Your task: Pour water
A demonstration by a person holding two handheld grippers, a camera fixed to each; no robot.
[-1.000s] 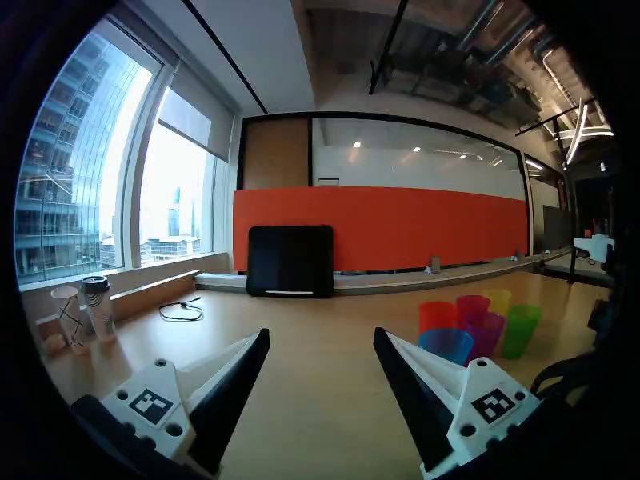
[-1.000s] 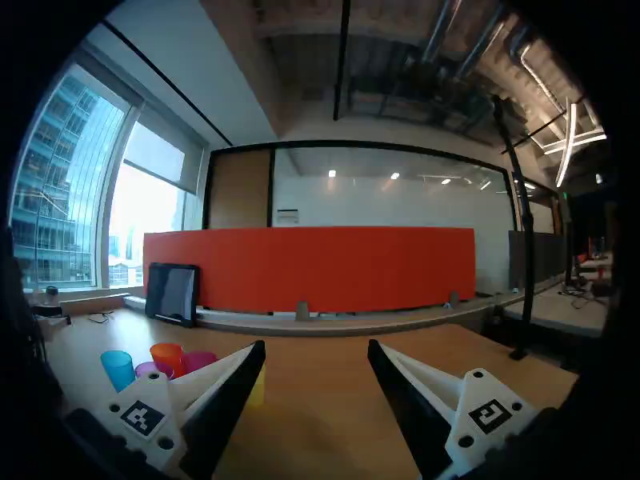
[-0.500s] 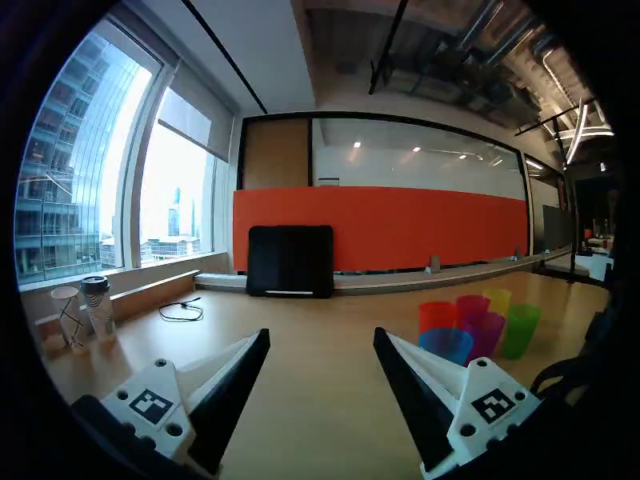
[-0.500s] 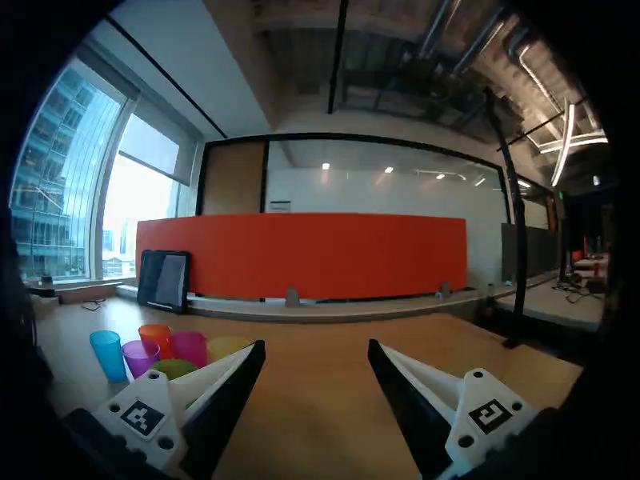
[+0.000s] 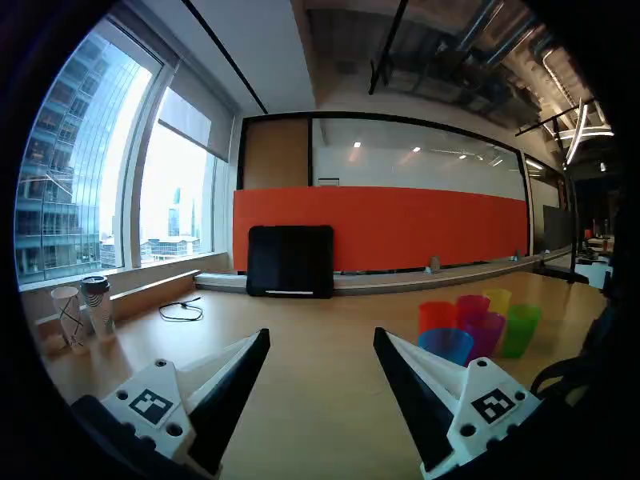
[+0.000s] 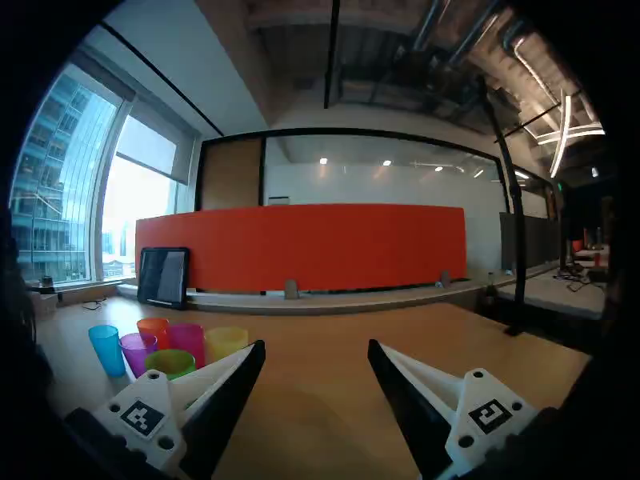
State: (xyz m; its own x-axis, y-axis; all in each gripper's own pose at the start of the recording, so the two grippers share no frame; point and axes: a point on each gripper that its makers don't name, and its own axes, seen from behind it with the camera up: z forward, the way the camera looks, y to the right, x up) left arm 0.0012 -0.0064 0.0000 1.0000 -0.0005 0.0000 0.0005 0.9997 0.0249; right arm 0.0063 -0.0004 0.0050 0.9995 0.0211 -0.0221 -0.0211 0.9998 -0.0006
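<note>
The left gripper (image 5: 320,336) is held level and points to the far side, its jaws wide apart and gripping nothing. The right gripper (image 6: 315,346) is posed the same, jaws spread and empty, perhaps tipped slightly upward, though the fisheye makes that hard to judge.

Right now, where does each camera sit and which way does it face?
Left gripper view: rides the left gripper, low over the table, facing the black tablet and orange partition; its own open fingers frame the bottom, coloured cups to the right.
Right gripper view: rides the right gripper, low too, facing the partition; own open fingers below, cups to the left.
Shared: table, cups, tablet, partition.
</note>
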